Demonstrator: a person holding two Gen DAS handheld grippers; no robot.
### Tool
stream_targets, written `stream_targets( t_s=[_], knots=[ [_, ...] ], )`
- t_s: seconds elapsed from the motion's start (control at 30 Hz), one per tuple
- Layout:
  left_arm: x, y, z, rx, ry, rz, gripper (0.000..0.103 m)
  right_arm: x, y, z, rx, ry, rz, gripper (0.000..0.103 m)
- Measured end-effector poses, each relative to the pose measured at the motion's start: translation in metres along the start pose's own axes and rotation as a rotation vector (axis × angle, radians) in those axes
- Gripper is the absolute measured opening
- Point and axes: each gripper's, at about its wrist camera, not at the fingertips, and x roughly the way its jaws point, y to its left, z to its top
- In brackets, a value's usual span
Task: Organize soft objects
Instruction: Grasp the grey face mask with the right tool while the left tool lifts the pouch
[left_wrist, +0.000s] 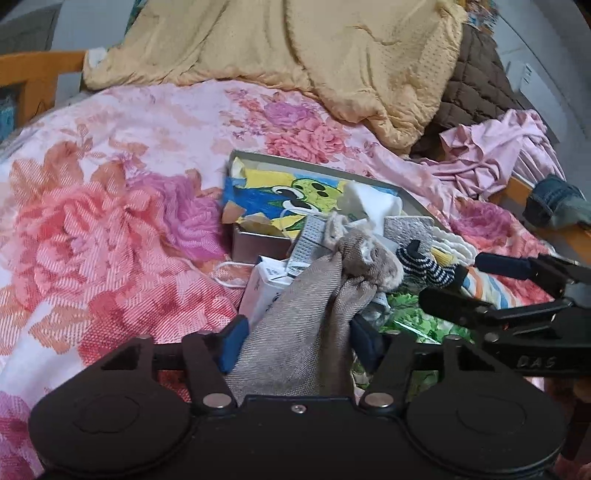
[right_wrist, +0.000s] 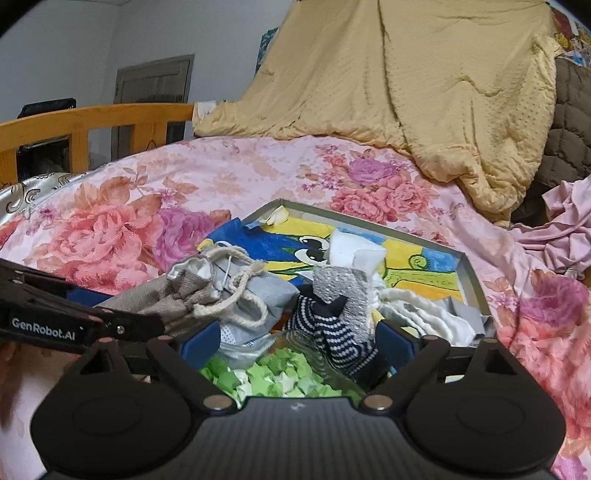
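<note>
A grey-brown drawstring bag lies on a heap of small soft things at the near end of a shallow grey box lined with a cartoon picture. My left gripper is shut on the bag's body, a blue pad pressing each side. In the right wrist view the bag sits left of centre, beside the left gripper's black finger. My right gripper stands open over a navy-and-white striped sock and a clear bag of green paper stars. A sparkly grey sock stands behind them.
The box rests on a pink floral bedspread. A yellow quilt and a brown quilted blanket are piled at the back. A crumpled pink garment and denim lie right. A wooden bed rail runs left.
</note>
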Motion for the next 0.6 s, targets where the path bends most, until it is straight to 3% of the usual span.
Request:
stream_targets(
  t_s=[0.3, 0.6],
  knots=[
    [-0.006, 0.010, 0.006, -0.082, -0.027, 0.030, 0.040, 0.026, 0.009, 0.013, -0.059, 0.056, 0.051, 0.091],
    [-0.015, 0.035, 0.016, -0.241, -0.087, 0.099, 0.034, 0.043, 0.022, 0.026, -0.154, 0.101, 0.119, 0.090]
  ],
)
